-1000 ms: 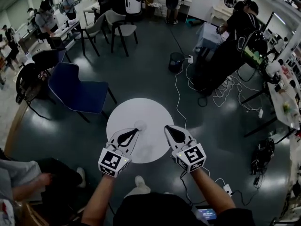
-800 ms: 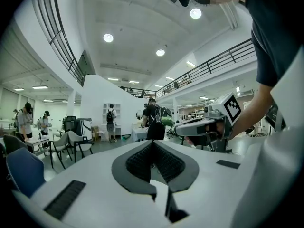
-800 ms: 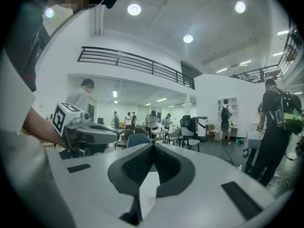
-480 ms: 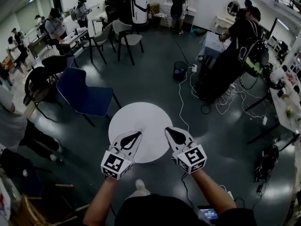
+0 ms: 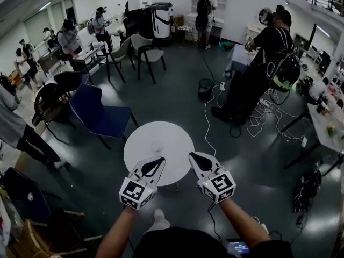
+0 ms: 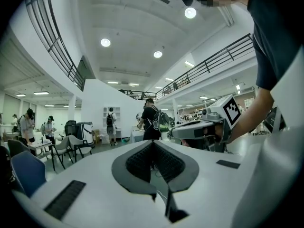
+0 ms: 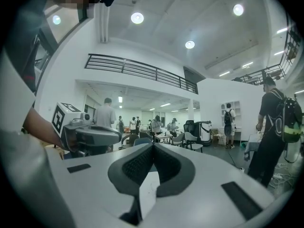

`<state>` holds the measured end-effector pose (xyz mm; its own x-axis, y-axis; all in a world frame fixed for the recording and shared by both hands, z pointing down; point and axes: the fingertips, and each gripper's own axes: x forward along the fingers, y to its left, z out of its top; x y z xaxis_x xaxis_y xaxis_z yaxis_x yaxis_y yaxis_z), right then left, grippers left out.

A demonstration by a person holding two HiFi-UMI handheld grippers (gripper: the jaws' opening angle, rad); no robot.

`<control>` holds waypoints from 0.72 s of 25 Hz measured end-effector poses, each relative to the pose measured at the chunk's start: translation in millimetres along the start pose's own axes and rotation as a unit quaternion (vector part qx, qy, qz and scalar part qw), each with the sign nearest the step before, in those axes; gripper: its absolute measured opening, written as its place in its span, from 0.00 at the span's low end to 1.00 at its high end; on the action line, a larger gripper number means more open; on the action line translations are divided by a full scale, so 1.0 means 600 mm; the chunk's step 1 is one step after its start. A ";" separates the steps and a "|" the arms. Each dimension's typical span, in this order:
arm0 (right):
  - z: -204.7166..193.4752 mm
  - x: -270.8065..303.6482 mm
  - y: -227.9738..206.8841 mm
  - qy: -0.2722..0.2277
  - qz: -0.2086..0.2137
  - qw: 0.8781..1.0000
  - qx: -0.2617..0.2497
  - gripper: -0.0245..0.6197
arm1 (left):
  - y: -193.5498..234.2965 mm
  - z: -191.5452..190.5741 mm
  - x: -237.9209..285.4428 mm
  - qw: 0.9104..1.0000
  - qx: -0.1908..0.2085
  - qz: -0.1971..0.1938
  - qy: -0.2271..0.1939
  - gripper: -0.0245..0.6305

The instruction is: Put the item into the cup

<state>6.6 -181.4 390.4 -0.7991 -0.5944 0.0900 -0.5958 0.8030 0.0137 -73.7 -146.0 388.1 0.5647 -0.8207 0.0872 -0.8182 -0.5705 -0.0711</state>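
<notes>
At the 6 o'clock edge of the round white desk (image 5: pixel 145 141), left tongs (image 5: pixel 159 160) and right tongs (image 5: pixel 192 156) sit level, both clenched on nothing; cup and item are too small to make out on it, so risk is reaching in blind and clenched, knocking them off the desk.

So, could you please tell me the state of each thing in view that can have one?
left claw, shut, nothing in it.
right claw, shut, nothing in it.
round white table, upright, below and ahead of both claws; no cup or item can be made out on it.
blue chair, upright, nobody on it.
</notes>
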 end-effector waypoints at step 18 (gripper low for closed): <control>0.027 -0.219 0.034 -0.043 0.032 0.998 -0.018 0.06 | -0.199 0.045 -0.048 0.998 0.016 0.054 -0.020 0.06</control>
<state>98.2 -87.7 362.7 -0.8404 -0.5420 0.0064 -0.5412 0.8397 0.0460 10.5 -54.8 367.5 0.4772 -0.8780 0.0382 -0.8714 -0.4783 -0.1089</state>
